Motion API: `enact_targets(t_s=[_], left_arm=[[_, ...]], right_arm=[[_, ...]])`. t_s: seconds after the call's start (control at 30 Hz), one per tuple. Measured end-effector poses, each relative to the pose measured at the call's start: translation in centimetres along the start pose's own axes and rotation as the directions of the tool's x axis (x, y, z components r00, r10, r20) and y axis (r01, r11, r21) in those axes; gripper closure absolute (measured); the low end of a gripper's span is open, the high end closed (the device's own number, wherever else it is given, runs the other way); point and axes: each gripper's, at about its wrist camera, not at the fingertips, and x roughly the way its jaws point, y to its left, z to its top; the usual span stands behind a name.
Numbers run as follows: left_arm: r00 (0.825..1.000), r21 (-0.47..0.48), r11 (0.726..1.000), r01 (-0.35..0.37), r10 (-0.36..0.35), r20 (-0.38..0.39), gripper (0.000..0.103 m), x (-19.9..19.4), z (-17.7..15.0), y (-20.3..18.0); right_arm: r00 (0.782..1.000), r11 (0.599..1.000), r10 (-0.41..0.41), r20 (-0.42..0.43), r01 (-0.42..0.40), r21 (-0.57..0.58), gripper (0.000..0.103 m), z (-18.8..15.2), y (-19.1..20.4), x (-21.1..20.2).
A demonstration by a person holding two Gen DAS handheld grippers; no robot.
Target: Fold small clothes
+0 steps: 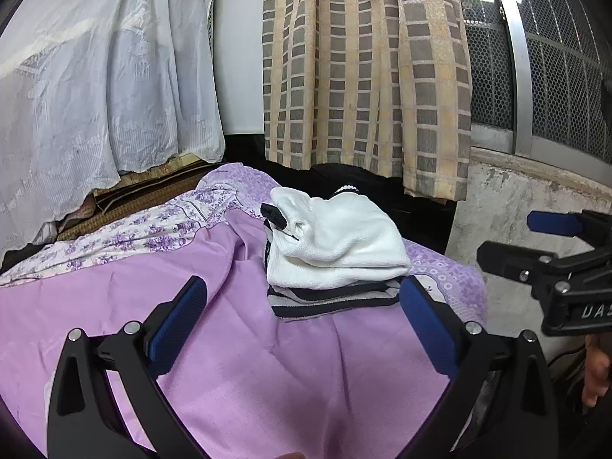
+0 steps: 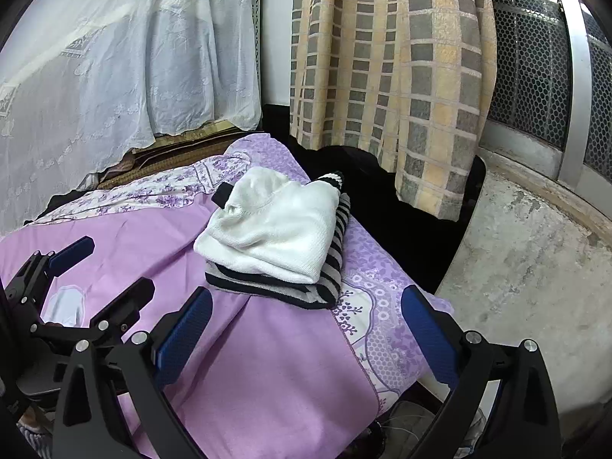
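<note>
We've got both grippers' jaws spread and empty, left gripper [image 1: 302,325] and right gripper [image 2: 306,329] short of the stack, white garment [image 2: 271,233] squared on striped garment [image 2: 329,267] so it sits stable on the bed [image 2: 267,363].

Checked curtain [image 1: 367,72], white lace drape [image 1: 103,76], purple sheet [image 1: 248,375], mesh window [image 2: 535,57]

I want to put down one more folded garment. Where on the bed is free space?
Free: the plain pink sheet in front of the folded stack, white garment on striped garment, and left of it toward the floral pillow. Crowded: the stack's corner by the checked curtain.
</note>
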Motion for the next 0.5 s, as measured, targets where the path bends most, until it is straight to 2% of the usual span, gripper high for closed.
enact_targets(t_s=[0.5], left_arm=[[1.0,-0.008,1.0,-0.005,0.005,0.015,0.005,0.07,-0.16,0.21]], right_arm=[[1.0,1.0,0.016,-0.014,-0.016,0.019,0.004,-0.27,-0.01,0.75]])
